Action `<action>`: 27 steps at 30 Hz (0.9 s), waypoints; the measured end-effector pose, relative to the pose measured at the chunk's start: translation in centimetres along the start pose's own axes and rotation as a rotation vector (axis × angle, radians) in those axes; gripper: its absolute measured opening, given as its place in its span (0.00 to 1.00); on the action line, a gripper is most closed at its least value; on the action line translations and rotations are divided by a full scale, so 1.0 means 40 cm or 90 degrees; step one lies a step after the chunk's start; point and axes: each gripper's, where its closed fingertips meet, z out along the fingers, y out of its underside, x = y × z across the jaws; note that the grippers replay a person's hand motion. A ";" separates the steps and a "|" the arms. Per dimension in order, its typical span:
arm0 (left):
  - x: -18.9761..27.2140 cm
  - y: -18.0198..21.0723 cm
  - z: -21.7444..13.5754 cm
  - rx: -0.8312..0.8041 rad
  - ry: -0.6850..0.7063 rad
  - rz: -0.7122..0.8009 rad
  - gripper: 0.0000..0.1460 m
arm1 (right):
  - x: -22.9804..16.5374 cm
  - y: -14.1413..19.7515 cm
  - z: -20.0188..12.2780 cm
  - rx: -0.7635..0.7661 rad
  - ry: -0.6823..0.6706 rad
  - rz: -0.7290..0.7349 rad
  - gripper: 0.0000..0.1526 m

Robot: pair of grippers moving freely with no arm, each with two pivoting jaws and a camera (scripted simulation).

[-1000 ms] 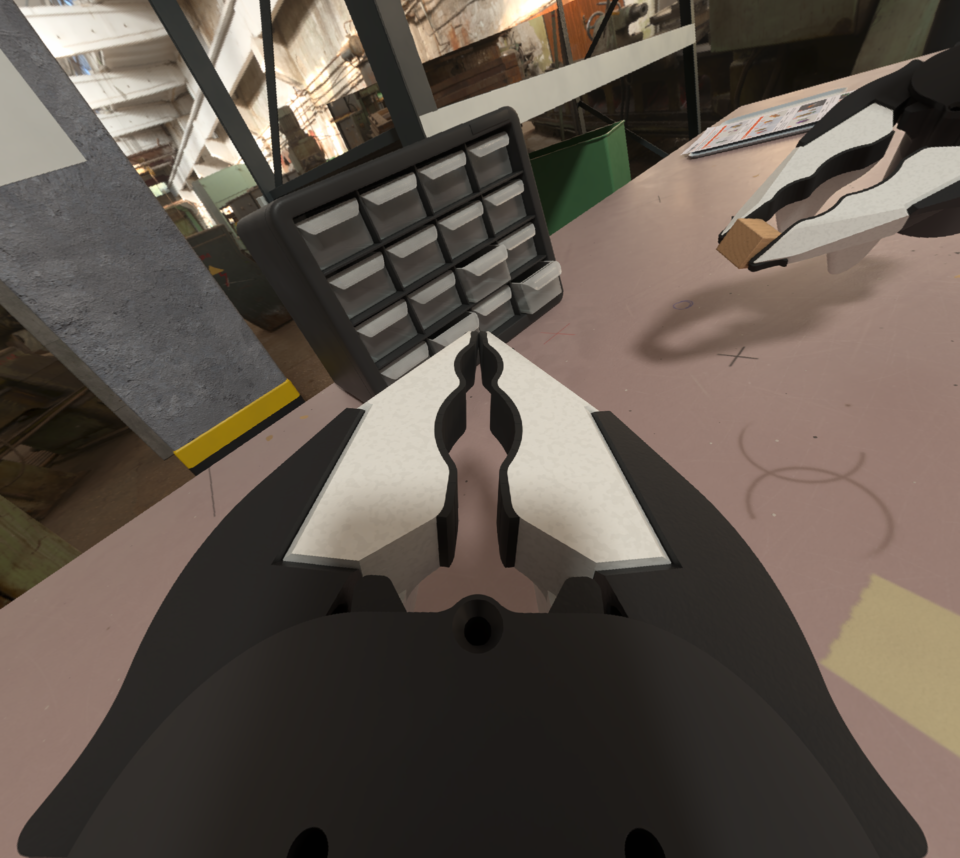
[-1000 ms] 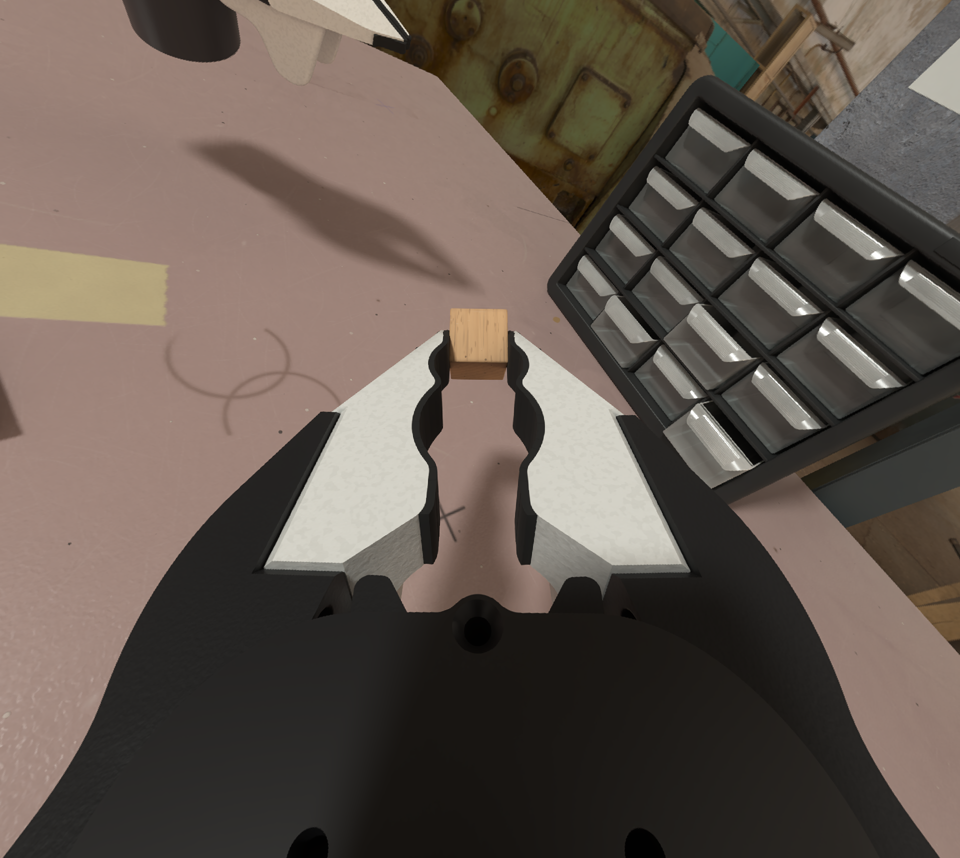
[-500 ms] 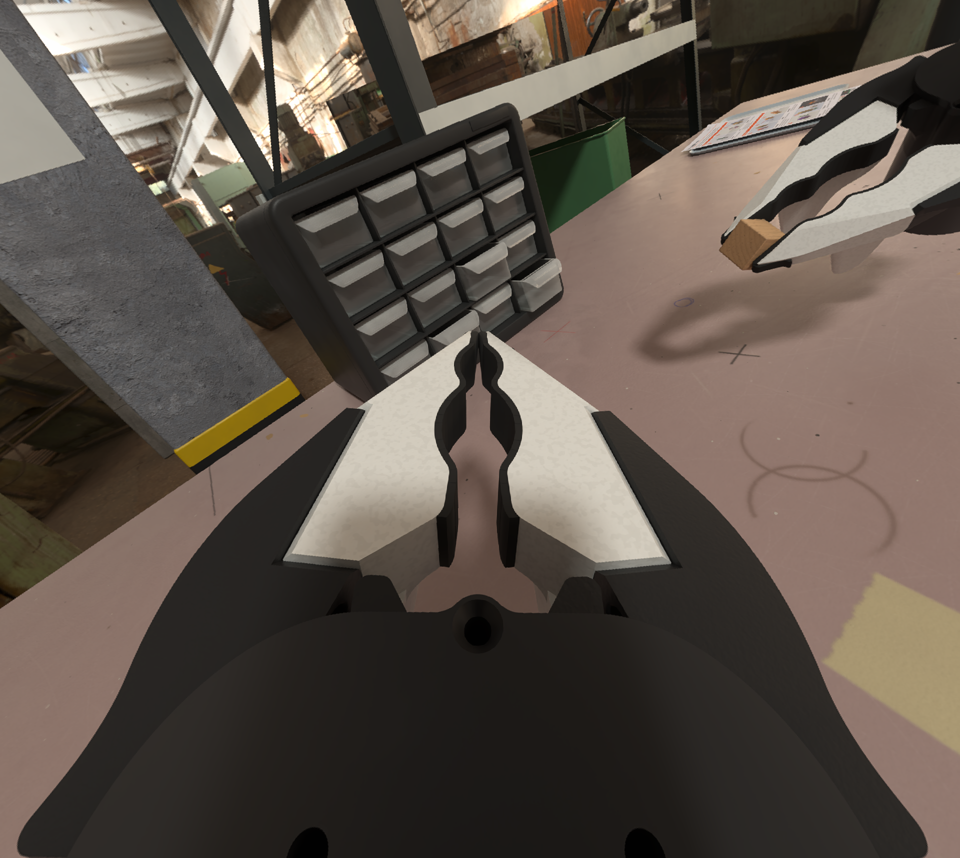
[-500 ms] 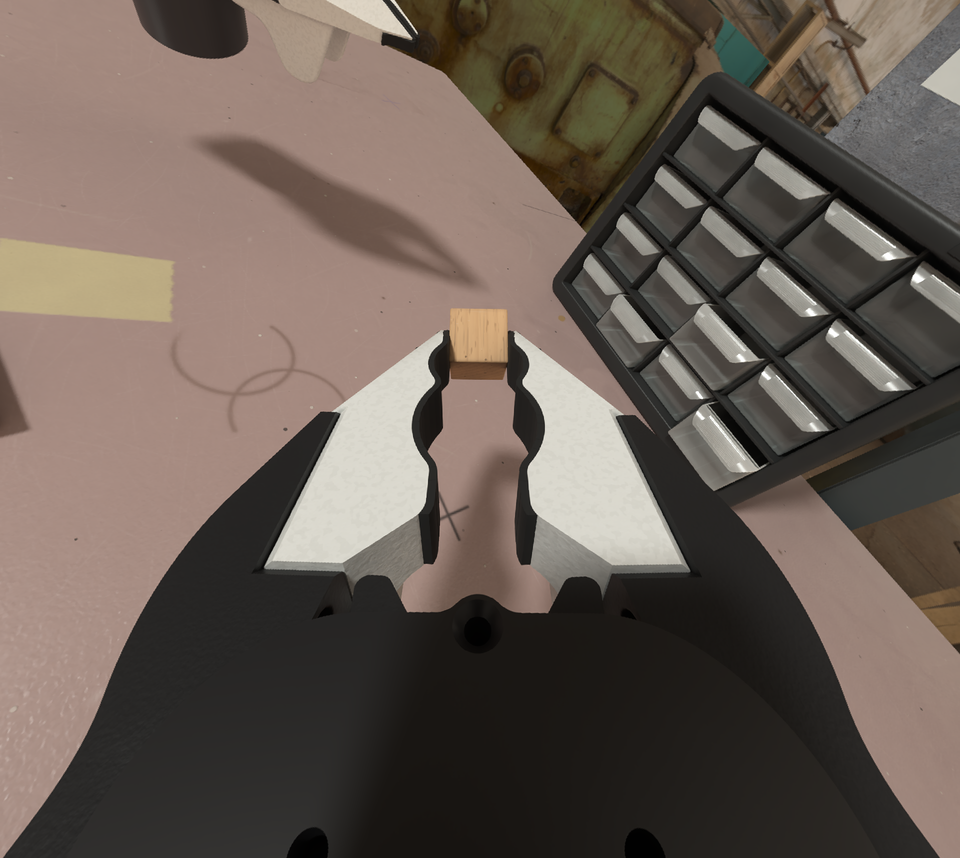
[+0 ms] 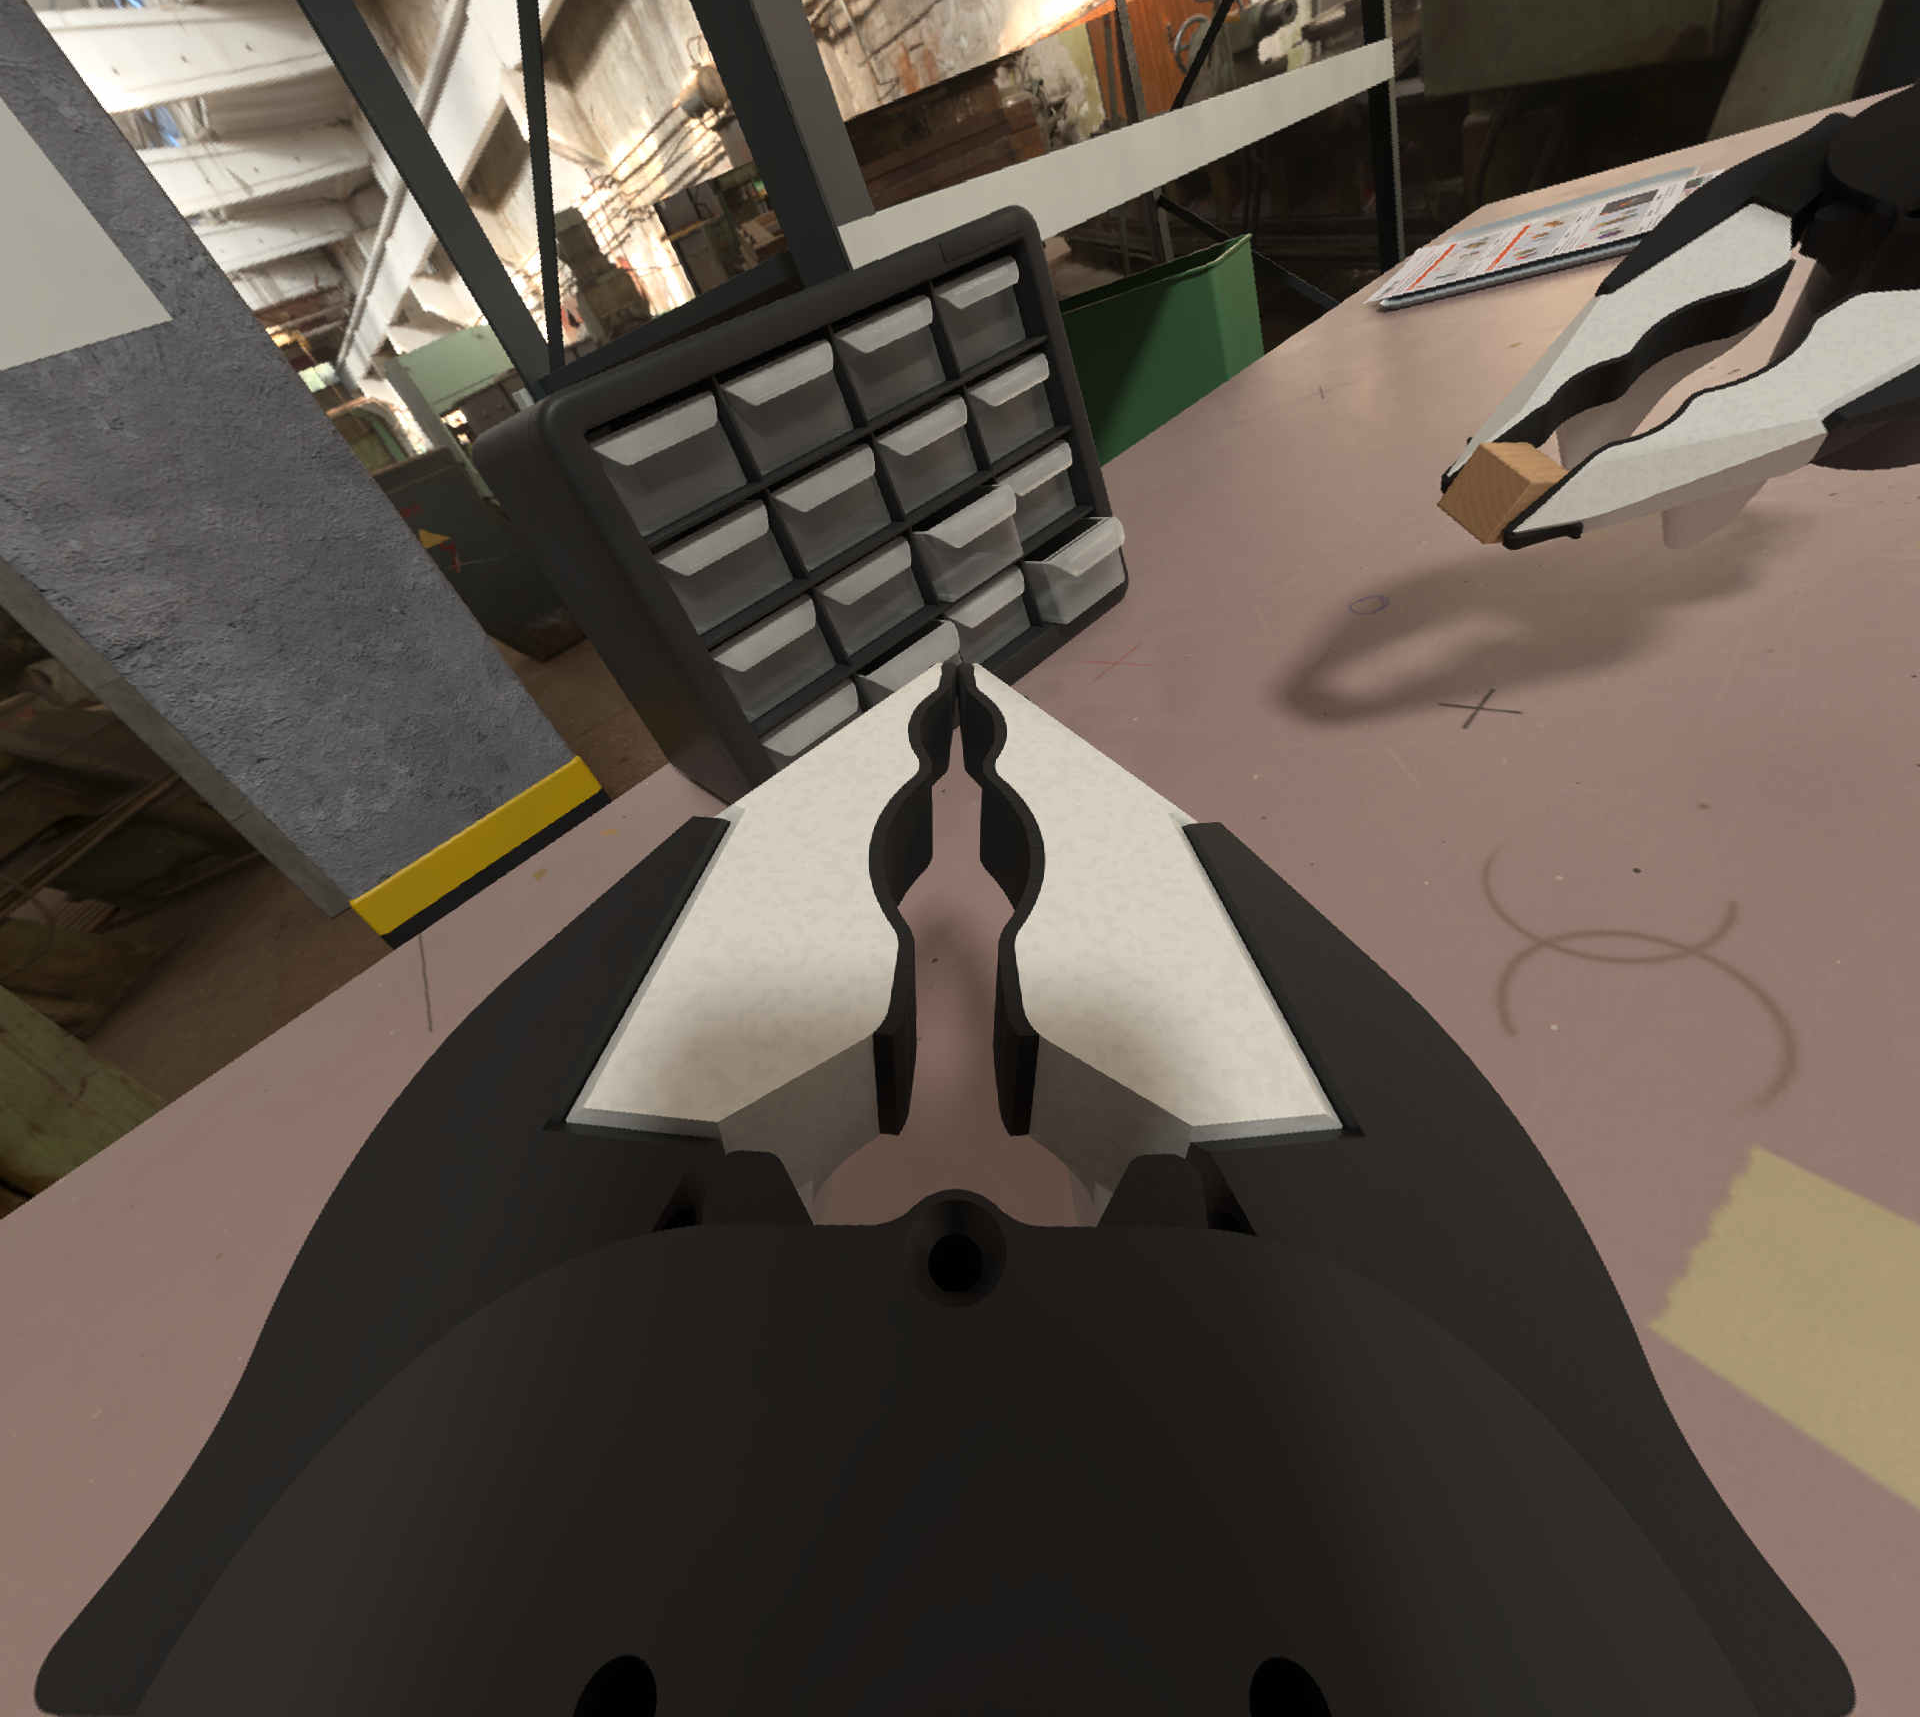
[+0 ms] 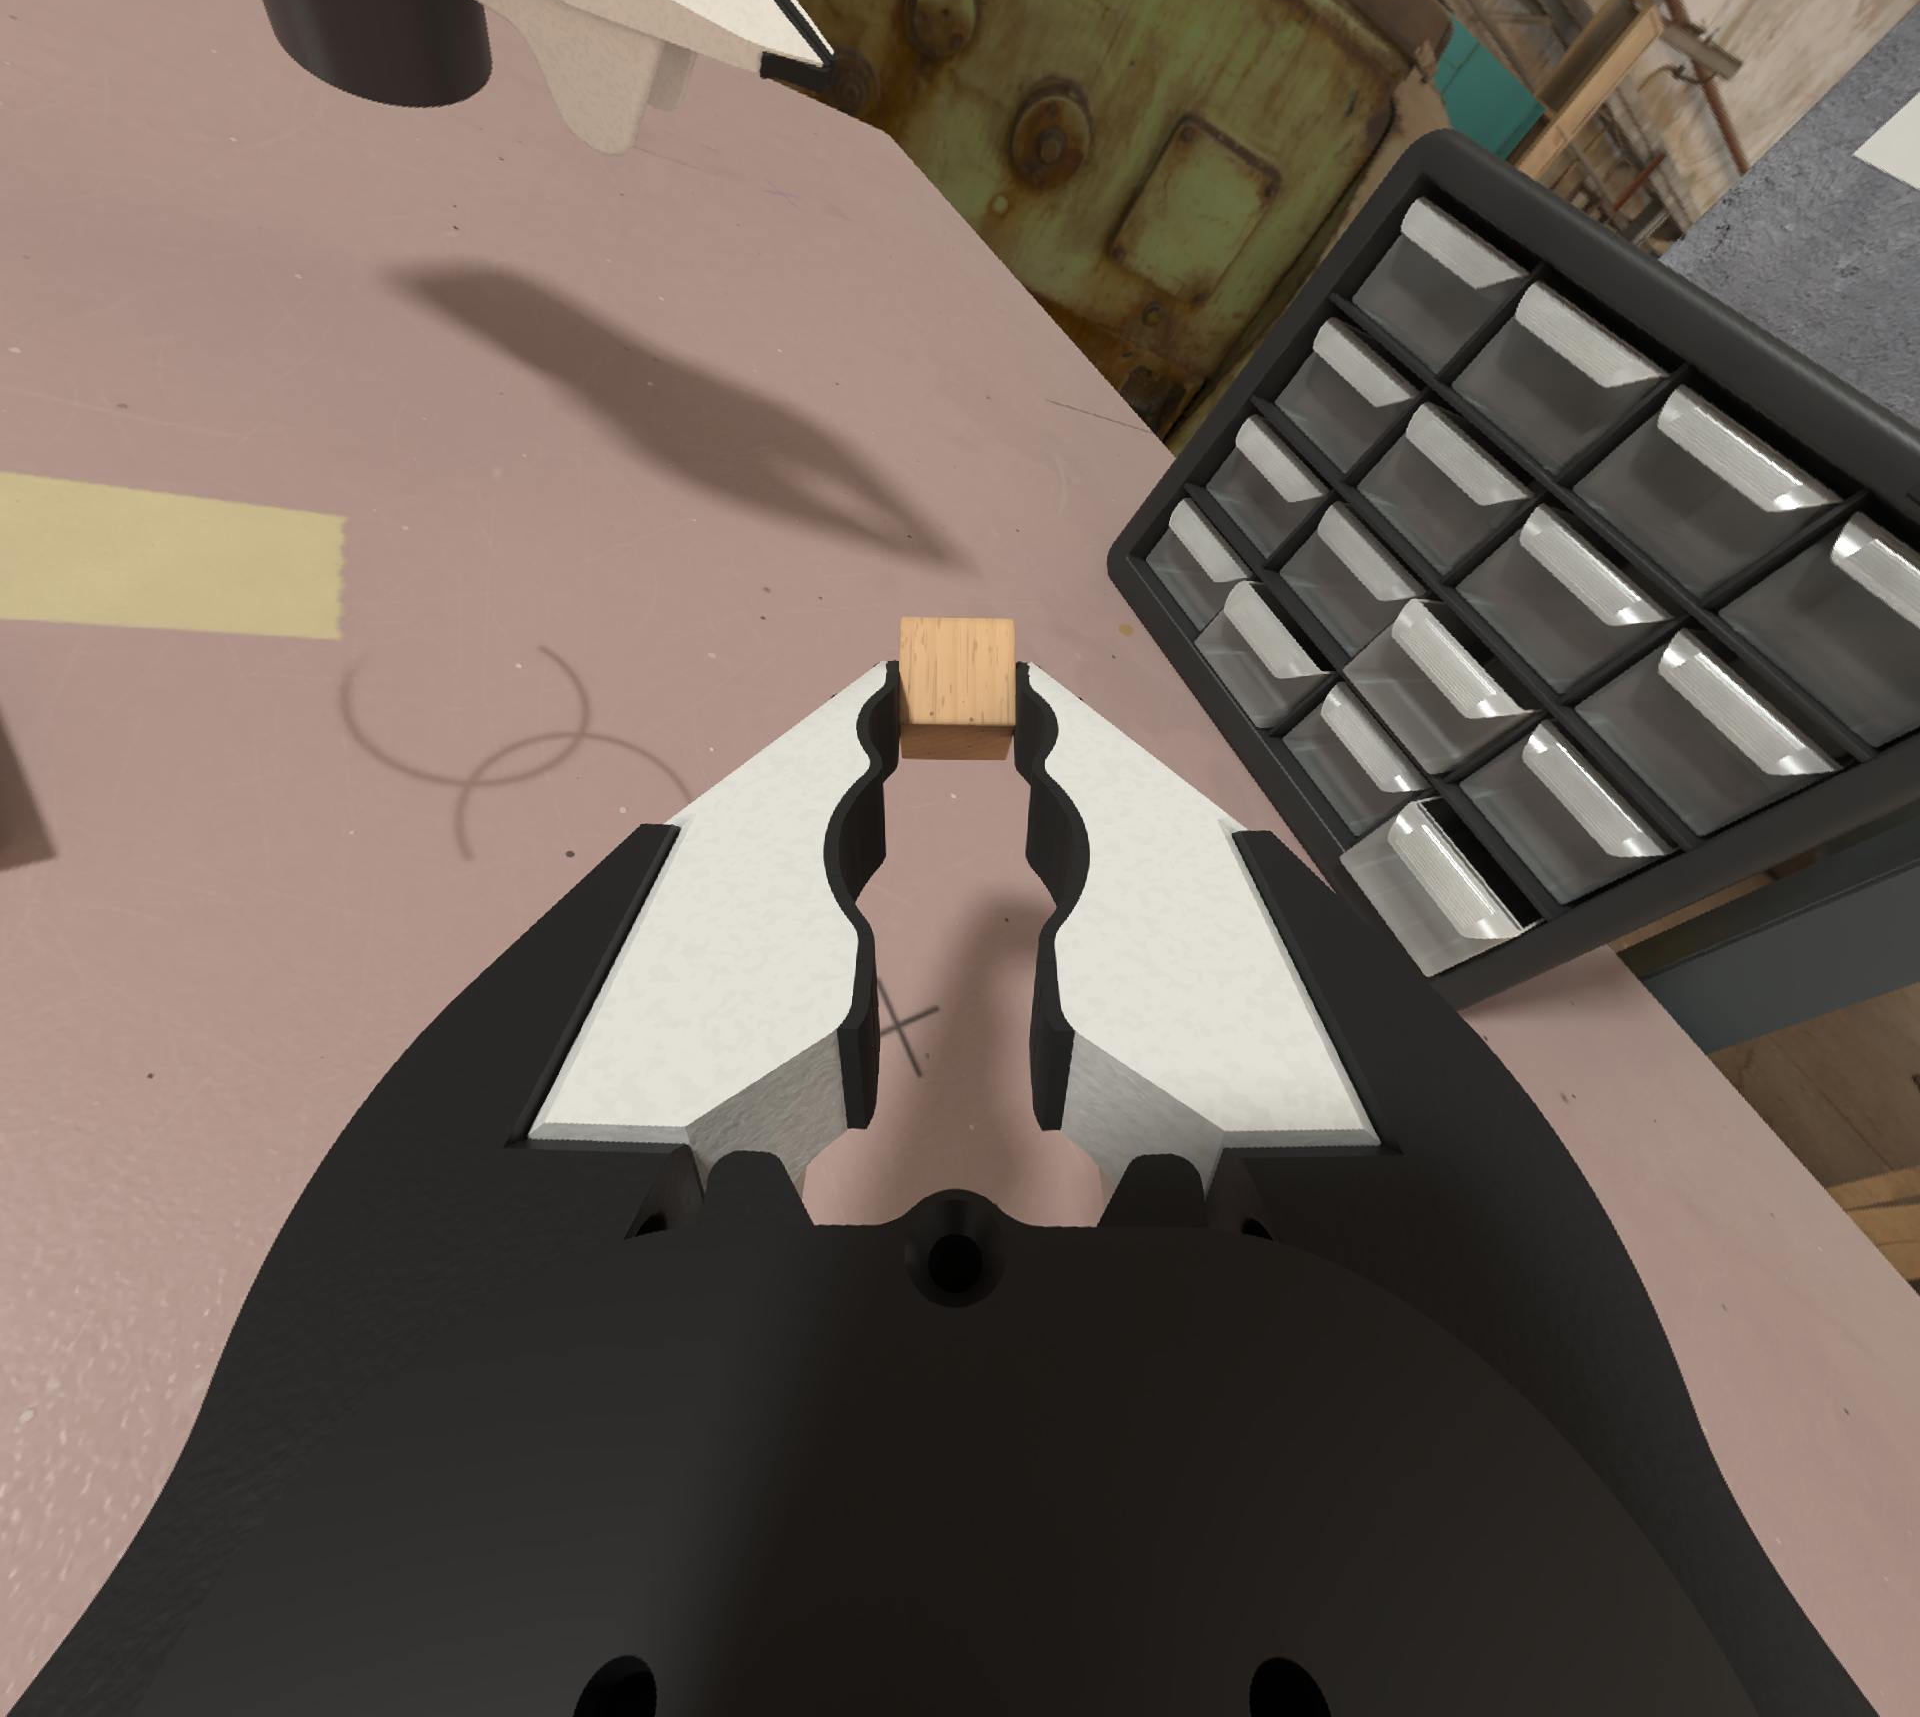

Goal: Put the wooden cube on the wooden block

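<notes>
My right gripper is shut on a small light wooden cube, pinched between the fingertips and held above the pink table. The left wrist view shows that gripper with the cube at the right, its shadow on the table below. My left gripper is shut and empty, low over the table and pointing at the drawer cabinet. It also shows in the right wrist view at the top left. No wooden block is clearly in view; a dark brown shape touches the left edge.
A black cabinet of small clear drawers stands at the table's far edge, also in the right wrist view. A yellow tape strip and pencil marks lie on the table. A printed sheet lies far right.
The right gripper with the cube has drifted slightly, back and to the right in the left wrist view. The left gripper has not moved.
</notes>
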 end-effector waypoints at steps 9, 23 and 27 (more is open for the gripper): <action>0.001 0.004 0.002 -0.003 0.003 -0.001 0.00 | -0.001 0.004 0.002 -0.004 -0.003 0.004 0.14; 0.001 0.005 0.002 -0.003 0.003 0.000 0.00 | -0.004 0.007 0.003 -0.008 -0.008 0.006 0.14; 0.002 0.005 0.002 -0.004 0.003 0.001 0.00 | -0.005 0.008 0.004 -0.010 -0.010 0.005 0.14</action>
